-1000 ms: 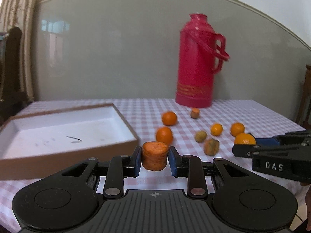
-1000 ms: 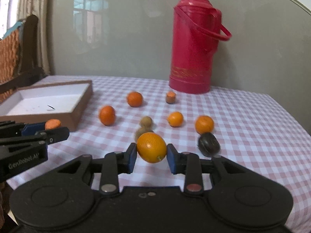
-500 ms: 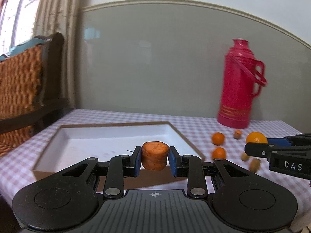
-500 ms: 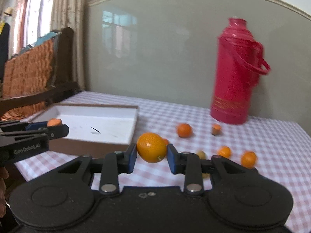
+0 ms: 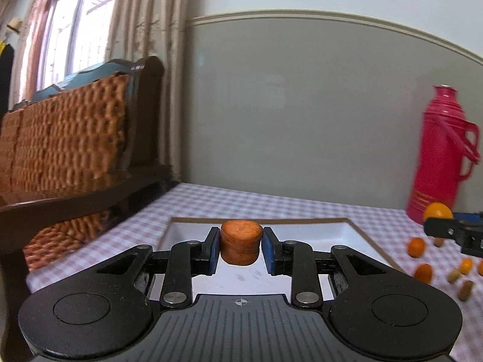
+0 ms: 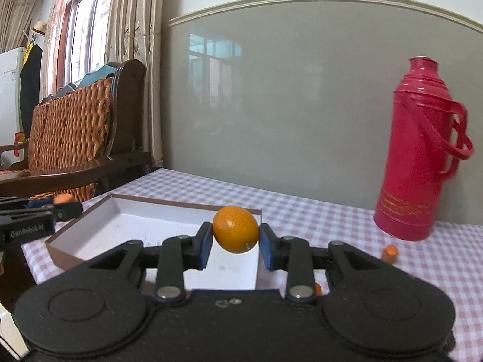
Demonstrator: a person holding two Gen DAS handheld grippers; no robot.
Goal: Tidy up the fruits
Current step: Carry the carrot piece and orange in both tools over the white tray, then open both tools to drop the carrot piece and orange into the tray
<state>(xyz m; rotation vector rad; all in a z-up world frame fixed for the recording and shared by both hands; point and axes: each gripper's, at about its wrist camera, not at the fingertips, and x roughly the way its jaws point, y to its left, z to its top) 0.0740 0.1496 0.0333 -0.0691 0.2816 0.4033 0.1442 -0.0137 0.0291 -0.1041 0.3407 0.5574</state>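
over the half-hidden box, left fingers pinching an orange chunk, right fingers a kumquat

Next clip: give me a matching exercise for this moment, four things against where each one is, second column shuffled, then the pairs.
Things
1. carrot chunk
2. kumquat
3. red thermos
4. white box

Places
A. standing upright by the wall
B. clamped in the right claw
C. lying open on the checked cloth
D. clamped in the left claw

Pairs: 1-D, 2-B, 3-A, 4-C
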